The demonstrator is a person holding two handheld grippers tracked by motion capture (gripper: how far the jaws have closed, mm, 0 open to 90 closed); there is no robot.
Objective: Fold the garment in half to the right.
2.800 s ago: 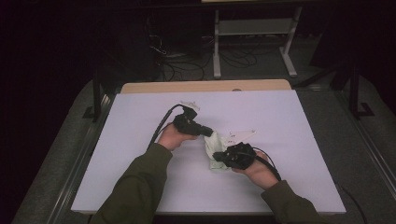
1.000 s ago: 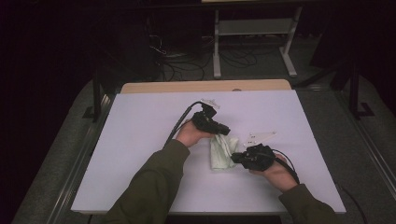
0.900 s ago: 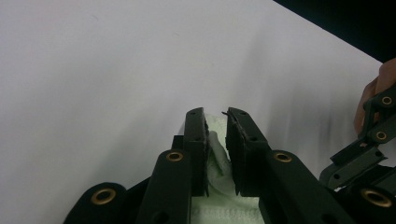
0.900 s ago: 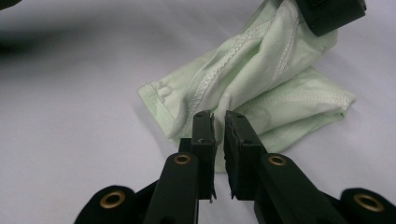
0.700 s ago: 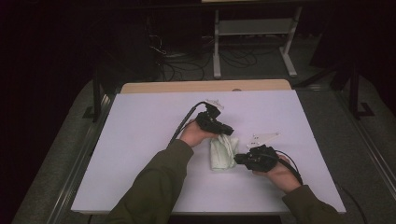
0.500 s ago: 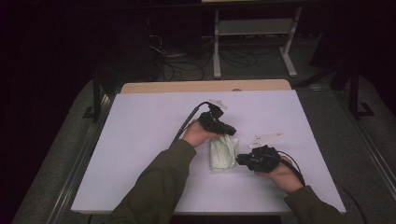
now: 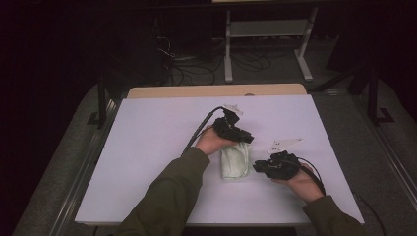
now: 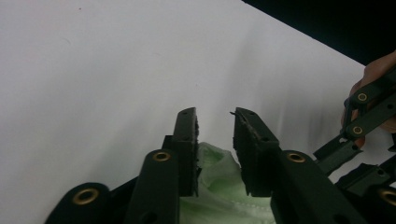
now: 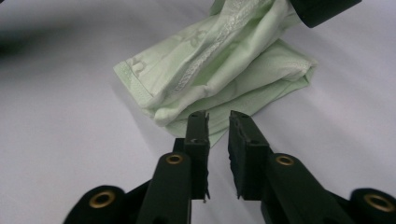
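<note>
A wide white rectangular bench (image 7: 147, 162) carried everything, with a strip of pale wood along its far edge (image 7: 216, 91) and dark floor around it. Near the middle of the bench lay a folded pale green cloth with a stitched hem (image 7: 235, 161), flat on the surface at its near end and lifted at its far end. In the right gripper view the same cloth (image 9: 224, 70) lay in several layers just beyond the jaw tips, one corner close under them.

The person's left forearm in an olive sleeve (image 7: 167, 196) reached in from the bottom of the high view to the left gripper (image 7: 244, 138), which sat at the far end of the cloth. Its jaws had just been opening; in the left gripper view (image 8: 215, 123) a gap stood between the tips, the green cloth (image 8: 219, 186) bunched low between the jaws, touching the inner face of one pad. Whether the pads pressed on it could not be told.

The right gripper (image 7: 256, 168) lay just right of the cloth, pointing at its side. Its jaws (image 9: 218, 116) stood a narrow gap apart with nothing between them.
</note>
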